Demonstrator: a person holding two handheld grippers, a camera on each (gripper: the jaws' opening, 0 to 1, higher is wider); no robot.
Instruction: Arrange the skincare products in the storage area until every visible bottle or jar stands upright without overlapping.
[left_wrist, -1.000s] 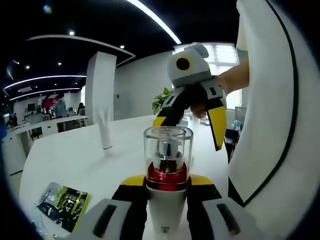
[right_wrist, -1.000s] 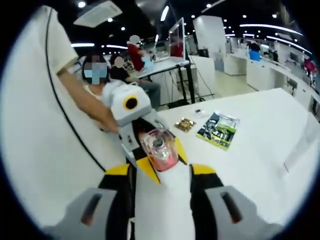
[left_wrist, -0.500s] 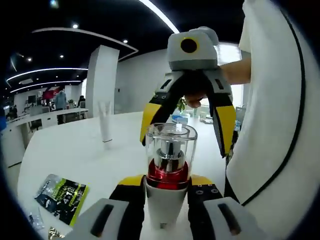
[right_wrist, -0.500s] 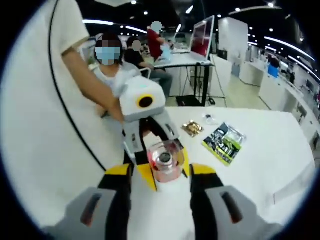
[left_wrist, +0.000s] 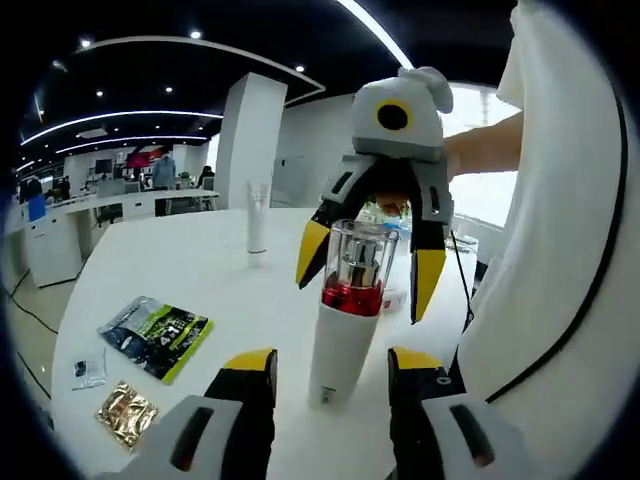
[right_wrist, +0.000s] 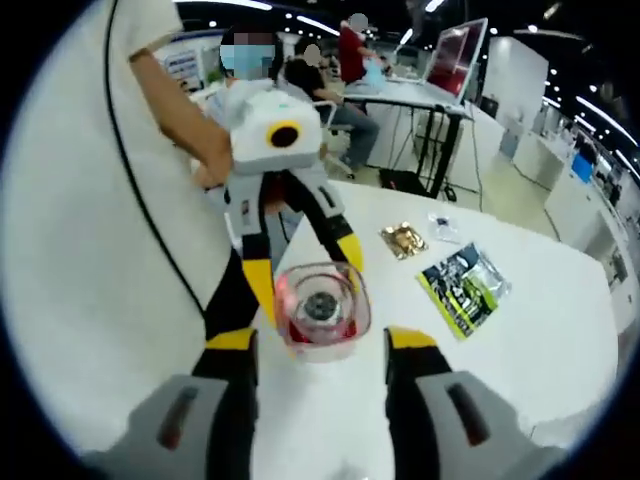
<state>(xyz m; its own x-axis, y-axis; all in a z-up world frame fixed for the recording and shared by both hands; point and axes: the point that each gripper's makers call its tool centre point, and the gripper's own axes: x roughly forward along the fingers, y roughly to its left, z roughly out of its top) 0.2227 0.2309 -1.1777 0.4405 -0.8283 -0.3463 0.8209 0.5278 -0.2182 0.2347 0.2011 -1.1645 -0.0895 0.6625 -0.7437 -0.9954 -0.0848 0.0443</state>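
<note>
A pump bottle (left_wrist: 345, 320) with a white body, red collar and clear cap stands upright on the white table (left_wrist: 200, 270). My left gripper (left_wrist: 332, 362) is open, its yellow-tipped jaws on either side of the bottle's base with a gap on each side. From above, my right gripper (left_wrist: 367, 285) hangs open, its jaws flanking the clear cap. In the right gripper view I look down on the cap (right_wrist: 320, 310) between my right gripper (right_wrist: 320, 342) jaws, and the left gripper (right_wrist: 305, 280) sits just beyond it.
A green-and-black sachet (left_wrist: 155, 335), a gold sachet (left_wrist: 125, 412) and a small clear packet (left_wrist: 88, 368) lie on the table to the left. A white tube (left_wrist: 258, 218) stands upright farther back. The person's white garment (left_wrist: 560, 250) is close on the right.
My left gripper has let go of the bottle and drawn back, leaving it standing on the table. The right gripper has come down with its jaws spread around the cap.
</note>
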